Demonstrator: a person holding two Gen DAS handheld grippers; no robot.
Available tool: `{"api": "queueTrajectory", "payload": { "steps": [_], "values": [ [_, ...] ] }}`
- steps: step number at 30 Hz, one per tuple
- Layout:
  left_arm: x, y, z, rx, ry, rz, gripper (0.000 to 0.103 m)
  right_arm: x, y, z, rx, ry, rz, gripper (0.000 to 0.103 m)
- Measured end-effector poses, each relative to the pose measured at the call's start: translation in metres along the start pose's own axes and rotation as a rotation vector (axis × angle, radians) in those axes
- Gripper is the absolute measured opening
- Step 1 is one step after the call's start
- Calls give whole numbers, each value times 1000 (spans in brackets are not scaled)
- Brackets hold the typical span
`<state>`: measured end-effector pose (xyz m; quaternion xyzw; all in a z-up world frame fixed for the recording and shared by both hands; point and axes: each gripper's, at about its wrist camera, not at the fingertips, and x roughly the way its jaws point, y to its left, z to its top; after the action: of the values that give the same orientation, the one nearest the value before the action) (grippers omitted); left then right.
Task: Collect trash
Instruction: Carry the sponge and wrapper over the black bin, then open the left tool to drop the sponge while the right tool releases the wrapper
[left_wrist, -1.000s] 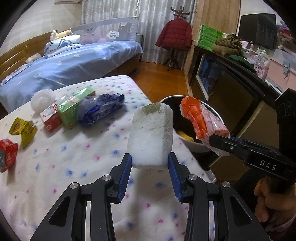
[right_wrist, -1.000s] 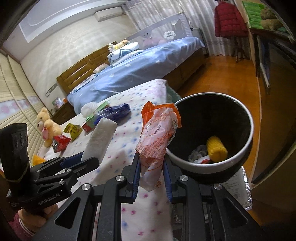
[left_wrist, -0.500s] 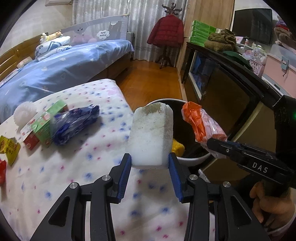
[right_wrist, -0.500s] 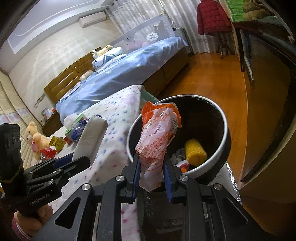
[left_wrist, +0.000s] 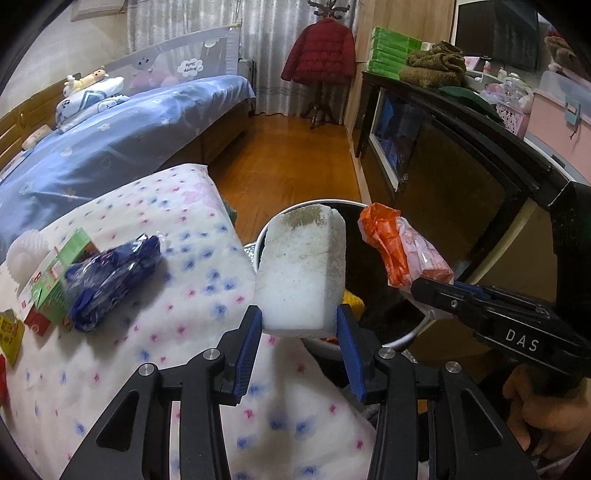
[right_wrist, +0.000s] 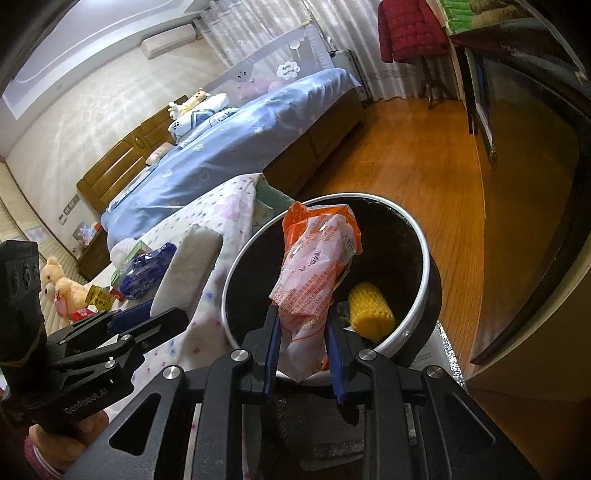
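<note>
Step in hand: delivery to the bin. Both grippers carry a piece of trash and are at the mouth of the trash bin (right_wrist: 424, 258), which stands on the wooden floor beside the tabletop (left_wrist: 177, 332).

Left gripper (left_wrist: 301, 328): closed on a white foam block (left_wrist: 303, 269), held upright by its lower end. In the left wrist view the block stands in front of the bin's near rim; whether it is fully over the opening I cannot tell.

Right gripper (right_wrist: 303, 343): closed on an orange and pink snack wrapper (right_wrist: 317, 266), gripped at its lower part, the crumpled top standing free. In the right wrist view the wrapper sits over the dark interior of the bin.

Bin contents: a yellow corn cob (right_wrist: 371, 312) lies at the bottom; other scraps beside it are too dark to identify.

Remaining trash on tabletop: a blue plastic bag (left_wrist: 110, 273), a green and red carton (left_wrist: 55, 273) just beside it, a white ruffled object (left_wrist: 27, 247), and a yellow wrapper (left_wrist: 9, 332) at the frame edge. None is yet collected.

Progress, judged: part way; several items remain after this pair.

Next move, judged: the right gripper appears placed for release, so opening its jaws should drop the wrapper inside. The left gripper likely needs to go a little further over the rim before it opens, or the block may strike the rim and fall to the floor.

Risk, judged: the light wrapper may cling to a pad when released.
</note>
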<state>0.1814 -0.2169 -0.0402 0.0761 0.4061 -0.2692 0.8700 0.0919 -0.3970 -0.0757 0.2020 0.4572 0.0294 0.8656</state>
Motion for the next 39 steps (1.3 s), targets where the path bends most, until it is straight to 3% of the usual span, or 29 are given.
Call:
{"api": "queueTrajectory", "payload": {
  "steps": [32, 39],
  "values": [
    [29, -14, 19, 21, 25, 0, 43, 15, -18, 14, 33, 28, -18, 23],
    [29, -12, 20, 7, 26, -29, 52, 15, -27, 17, 70, 18, -33, 29]
  ]
}}
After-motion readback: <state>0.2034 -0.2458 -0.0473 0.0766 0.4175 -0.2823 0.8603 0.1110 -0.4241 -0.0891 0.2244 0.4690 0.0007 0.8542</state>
